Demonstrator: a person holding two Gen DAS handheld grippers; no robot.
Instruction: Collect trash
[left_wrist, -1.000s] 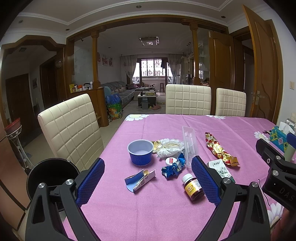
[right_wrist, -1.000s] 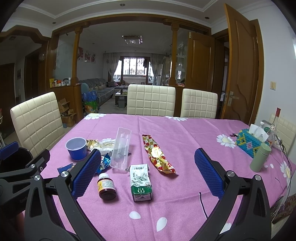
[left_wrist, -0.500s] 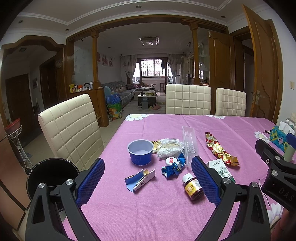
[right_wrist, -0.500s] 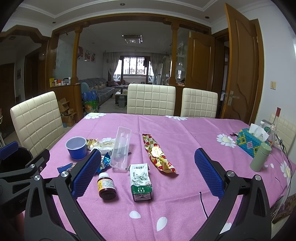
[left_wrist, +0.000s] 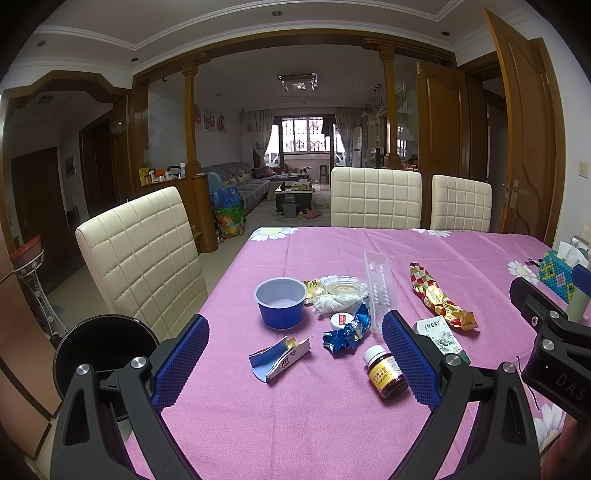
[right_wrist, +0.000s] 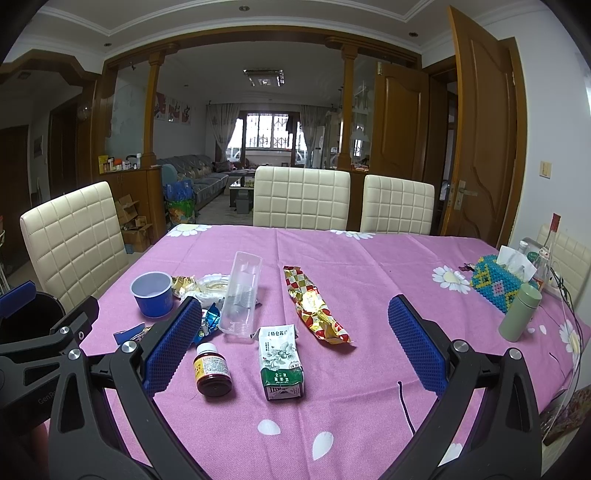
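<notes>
Trash lies scattered on the pink tablecloth (left_wrist: 295, 417): a blue paper cup (left_wrist: 280, 302), a torn blue-and-white carton (left_wrist: 279, 355), a crumpled blue wrapper (left_wrist: 348, 331), a clear plastic tray (right_wrist: 242, 291), a gold-and-red checked wrapper (right_wrist: 315, 305), a green-and-white milk carton (right_wrist: 280, 362) and a small brown pill bottle (right_wrist: 211, 372). My left gripper (left_wrist: 295, 360) is open, held above the near table edge with the torn carton between its fingers' line. My right gripper (right_wrist: 295, 343) is open too, hovering over the bottle and milk carton. A black bin (left_wrist: 99, 350) stands off the table's left edge.
Cream quilted chairs stand at the left side (left_wrist: 144, 254) and far side (right_wrist: 301, 197). At the table's right edge sit a beaded tissue box (right_wrist: 498, 284) and a green flask (right_wrist: 519, 312). A thin black cord (right_wrist: 404, 402) lies on the near cloth.
</notes>
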